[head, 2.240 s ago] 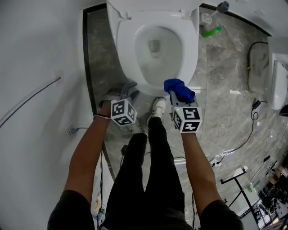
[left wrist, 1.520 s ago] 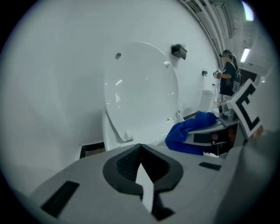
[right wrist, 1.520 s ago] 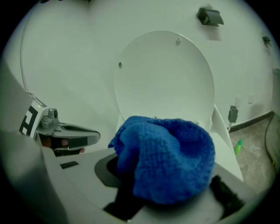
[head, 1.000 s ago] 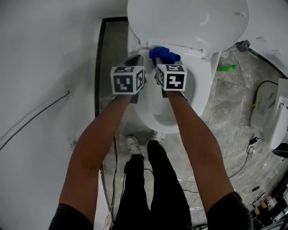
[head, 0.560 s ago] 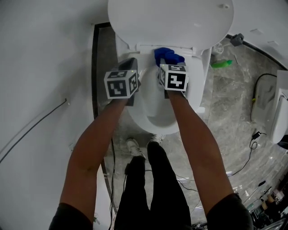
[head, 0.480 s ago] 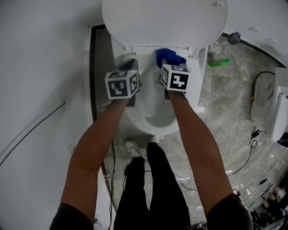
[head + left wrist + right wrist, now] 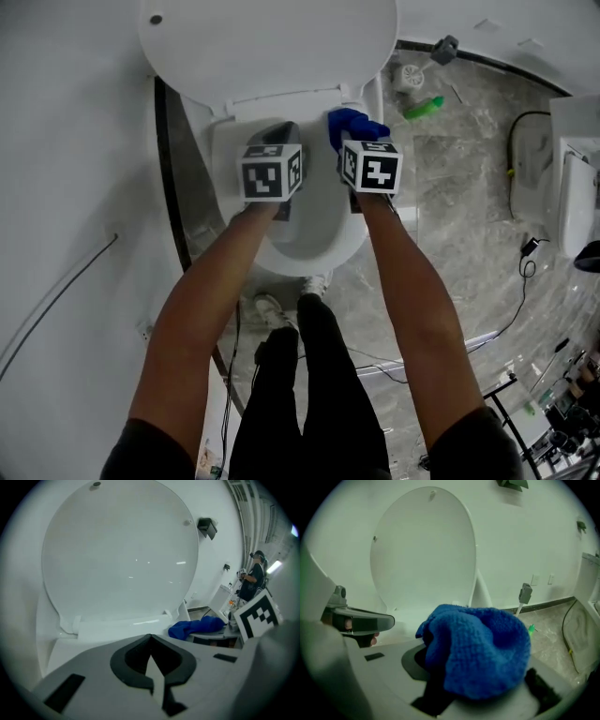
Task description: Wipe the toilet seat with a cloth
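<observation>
The white toilet has its lid [image 7: 272, 37] raised, and its seat rim [image 7: 222, 155] lies under both grippers. My right gripper [image 7: 357, 136] is shut on a bunched blue cloth [image 7: 353, 123] at the back right of the rim, by the hinge. In the right gripper view the cloth [image 7: 483, 648] fills the space between the jaws. My left gripper [image 7: 278, 132] hovers shut and empty over the back of the bowl, just left of the cloth. In the left gripper view its jaws [image 7: 151, 641] meet in front of the hinge bar [image 7: 122, 623], with the cloth [image 7: 194, 626] to the right.
A green bottle [image 7: 419, 107] and a toilet brush [image 7: 410, 73] stand on the marble floor right of the toilet. Cables [image 7: 525, 253] and another white fixture [image 7: 574, 183] are at the far right. A white wall runs along the left. The person's feet [image 7: 281, 314] stand before the bowl.
Both grippers, the right one carrying the cloth, went from the bowl's front to its back by the hinge. Over the last half second they stayed there.
</observation>
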`<state>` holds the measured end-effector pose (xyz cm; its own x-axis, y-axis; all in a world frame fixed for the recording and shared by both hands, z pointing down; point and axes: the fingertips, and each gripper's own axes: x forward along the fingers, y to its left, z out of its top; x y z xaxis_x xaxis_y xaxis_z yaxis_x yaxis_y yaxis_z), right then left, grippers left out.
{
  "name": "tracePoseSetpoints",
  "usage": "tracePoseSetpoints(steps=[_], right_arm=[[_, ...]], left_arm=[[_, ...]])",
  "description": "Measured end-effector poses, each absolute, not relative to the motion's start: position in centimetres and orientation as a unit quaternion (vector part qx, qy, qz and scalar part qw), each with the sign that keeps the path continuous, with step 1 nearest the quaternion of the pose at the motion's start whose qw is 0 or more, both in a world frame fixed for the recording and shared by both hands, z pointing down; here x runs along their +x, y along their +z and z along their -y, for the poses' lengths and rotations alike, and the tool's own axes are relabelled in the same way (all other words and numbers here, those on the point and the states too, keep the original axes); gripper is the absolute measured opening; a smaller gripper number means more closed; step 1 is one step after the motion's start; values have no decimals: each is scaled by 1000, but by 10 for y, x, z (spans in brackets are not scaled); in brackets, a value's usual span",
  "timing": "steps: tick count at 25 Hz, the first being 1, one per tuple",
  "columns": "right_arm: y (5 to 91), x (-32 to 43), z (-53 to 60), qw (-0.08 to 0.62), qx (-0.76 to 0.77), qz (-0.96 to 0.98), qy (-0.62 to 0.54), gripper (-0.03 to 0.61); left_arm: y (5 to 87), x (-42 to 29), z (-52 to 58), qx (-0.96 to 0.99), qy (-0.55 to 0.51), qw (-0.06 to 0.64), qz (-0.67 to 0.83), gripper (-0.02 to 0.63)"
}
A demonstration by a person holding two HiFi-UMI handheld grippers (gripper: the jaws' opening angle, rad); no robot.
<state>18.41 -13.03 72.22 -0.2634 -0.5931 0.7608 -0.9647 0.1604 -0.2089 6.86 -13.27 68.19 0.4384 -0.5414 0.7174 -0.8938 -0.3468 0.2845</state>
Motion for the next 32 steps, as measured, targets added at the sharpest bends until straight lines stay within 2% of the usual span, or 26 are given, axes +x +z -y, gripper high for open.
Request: tracePoseSetpoints(steps=[6,12,21,27,32], right_arm=[[726,212,86,272,546,702,367,91],[729,219,25,271,548,700,369,91],[731,198,-79,278,549,693,375,91],[732,164,-141,273,548,691,384,91],[733,130,-171,281,532,698,387,91]], left_arm=[[685,118,91,793,273,345,422,9],[699,124,30,788,297,361,401,9],[711,94,-65,767,300,400,403,9],[710,78,-111,797,330,347,368,9],[708,47,-139,795,318,356,375,9]])
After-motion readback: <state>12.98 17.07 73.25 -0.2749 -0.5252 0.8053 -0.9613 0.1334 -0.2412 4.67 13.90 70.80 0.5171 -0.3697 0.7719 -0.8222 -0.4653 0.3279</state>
